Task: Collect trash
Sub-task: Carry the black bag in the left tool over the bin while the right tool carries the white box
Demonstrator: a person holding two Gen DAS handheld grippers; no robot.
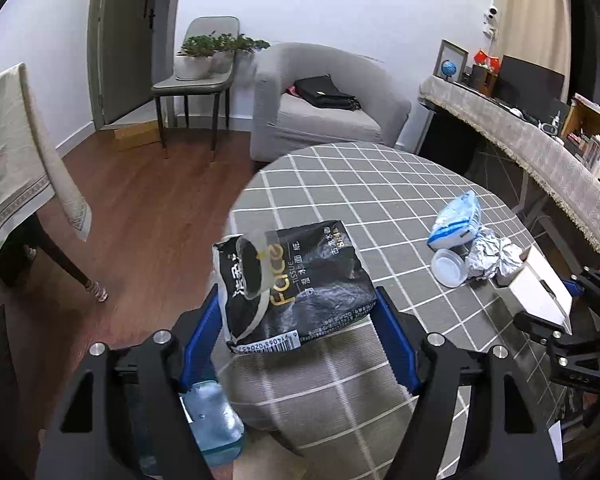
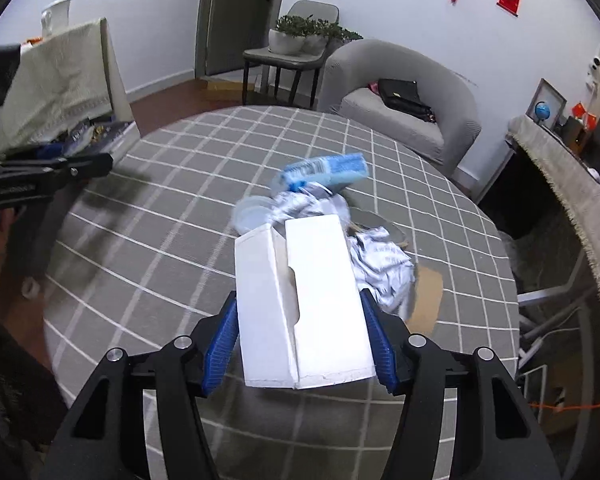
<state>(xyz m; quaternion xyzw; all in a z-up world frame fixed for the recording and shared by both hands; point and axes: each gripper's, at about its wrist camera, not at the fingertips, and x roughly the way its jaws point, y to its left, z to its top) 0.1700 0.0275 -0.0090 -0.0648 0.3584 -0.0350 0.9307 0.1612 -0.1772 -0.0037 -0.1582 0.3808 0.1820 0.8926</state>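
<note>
My left gripper point(image 1: 298, 298) is shut on a black tissue pack point(image 1: 300, 280), its blue pads pressing on both sides, at the near edge of the round table point(image 1: 380, 184). In the right wrist view my right gripper point(image 2: 299, 299) is shut on a white cardboard box point(image 2: 312, 300), which sits tilted between the pads. Behind the box lie crumpled foil point(image 2: 384, 264), a clear plastic lid point(image 2: 252, 212) and a blue-white wrapper point(image 2: 328, 168). The left wrist view shows the right gripper point(image 1: 568, 308) with the box point(image 1: 536, 288) at the far right, beside the foil point(image 1: 492, 256), lid point(image 1: 448, 268) and wrapper point(image 1: 456, 220).
A pale blue translucent container point(image 1: 216, 416) sits low beside the table, under my left gripper. A brown cardboard piece point(image 2: 428, 296) lies on the checked cloth. A grey armchair point(image 1: 320, 104) with a black bag, a chair with plants point(image 1: 204, 68) and a cloth-covered shelf point(image 1: 540, 148) surround the table.
</note>
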